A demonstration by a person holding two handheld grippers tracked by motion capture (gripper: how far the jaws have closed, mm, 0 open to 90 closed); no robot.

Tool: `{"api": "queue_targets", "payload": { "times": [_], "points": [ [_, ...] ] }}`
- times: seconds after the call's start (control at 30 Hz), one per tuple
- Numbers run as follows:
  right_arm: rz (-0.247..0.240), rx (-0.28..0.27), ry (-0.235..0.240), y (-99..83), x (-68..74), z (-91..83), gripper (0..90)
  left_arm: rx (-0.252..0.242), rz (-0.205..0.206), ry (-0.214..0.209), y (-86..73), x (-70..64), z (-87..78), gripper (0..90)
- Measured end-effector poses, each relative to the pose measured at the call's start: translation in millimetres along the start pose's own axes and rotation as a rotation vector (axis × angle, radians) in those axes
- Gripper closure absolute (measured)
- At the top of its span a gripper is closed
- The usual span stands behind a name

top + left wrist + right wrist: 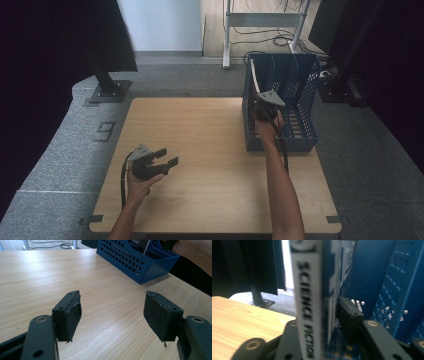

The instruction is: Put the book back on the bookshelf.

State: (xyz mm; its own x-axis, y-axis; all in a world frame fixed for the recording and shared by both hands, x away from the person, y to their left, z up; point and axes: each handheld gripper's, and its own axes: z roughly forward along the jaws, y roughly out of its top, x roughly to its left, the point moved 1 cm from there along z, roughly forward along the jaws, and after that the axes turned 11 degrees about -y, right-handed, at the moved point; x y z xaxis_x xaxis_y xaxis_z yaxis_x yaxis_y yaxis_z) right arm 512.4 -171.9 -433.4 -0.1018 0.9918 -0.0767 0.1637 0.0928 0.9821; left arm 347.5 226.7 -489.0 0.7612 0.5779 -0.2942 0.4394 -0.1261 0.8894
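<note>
Now the right gripper (329, 322) has its fingers clamped on a book (309, 290), spine reading "SCIENCE FICTION", upright at the blue rack (295, 95) on the table's (200, 145) far right; left gripper (167, 157) hovers near-left over the table, fingers wide, empty.
</note>
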Motion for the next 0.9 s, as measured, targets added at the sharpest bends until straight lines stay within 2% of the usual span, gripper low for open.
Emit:
{"api": "queue_targets", "payload": {
  "times": [0.27, 0.7, 0.9],
  "points": [
    [0.015, 0.038, 0.046, -3.9, -0.2, -1.9, 49.7, 0.008, 0.000, -0.005, -0.5, -0.4, 2.4, 30.2],
    [0.026, 0.046, 0.065, -4.1, -6.4, -13.5, 39.8, 0.011, 0.004, -0.007, -0.7, -1.7, 3.4, 30.2],
    [0.031, 0.049, 0.095, -2.9, -7.8, -22.3, 38.1, 0.013, 0.006, -0.006, -0.7, -2.2, 3.7, 30.2]
  ]
}}
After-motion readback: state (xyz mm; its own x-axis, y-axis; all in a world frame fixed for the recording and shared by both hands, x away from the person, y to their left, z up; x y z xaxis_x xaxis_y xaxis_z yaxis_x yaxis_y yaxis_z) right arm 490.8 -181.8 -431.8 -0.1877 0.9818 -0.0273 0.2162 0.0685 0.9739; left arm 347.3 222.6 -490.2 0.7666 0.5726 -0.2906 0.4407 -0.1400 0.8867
